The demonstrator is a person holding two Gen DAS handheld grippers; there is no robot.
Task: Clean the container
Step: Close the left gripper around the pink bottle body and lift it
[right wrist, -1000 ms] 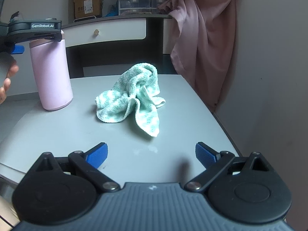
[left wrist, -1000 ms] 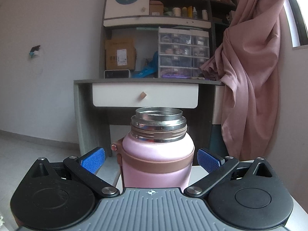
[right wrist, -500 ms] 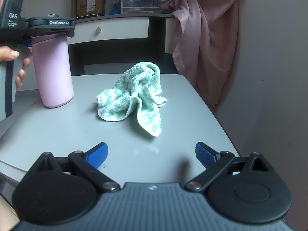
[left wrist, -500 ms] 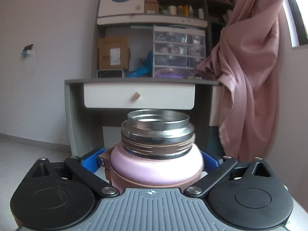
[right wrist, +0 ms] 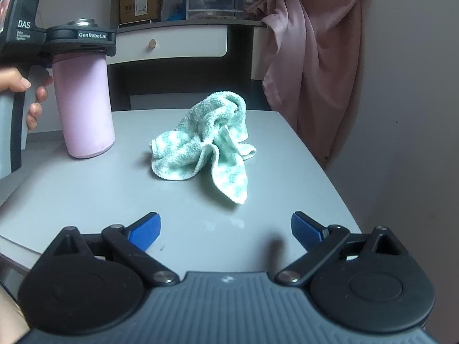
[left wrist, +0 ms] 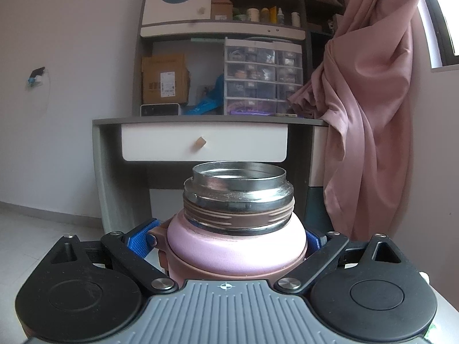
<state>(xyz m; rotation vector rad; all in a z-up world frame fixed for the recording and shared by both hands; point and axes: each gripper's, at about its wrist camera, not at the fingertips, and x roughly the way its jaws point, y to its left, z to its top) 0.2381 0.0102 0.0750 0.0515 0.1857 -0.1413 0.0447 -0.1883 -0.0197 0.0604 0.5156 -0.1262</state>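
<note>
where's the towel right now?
In the right wrist view the green towel lies crumpled mid-table, right of the pink bottle that the left claw grips, and ahead of the open right claw.

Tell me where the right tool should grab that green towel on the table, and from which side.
Take the green towel by its raised bunched hump at the far end, coming down from above. That ridge stands clear of the table, so the right tool, open now, could likely close across it. The flat corner nearest the tool hugs the surface and would probably be harder to pinch.
</note>
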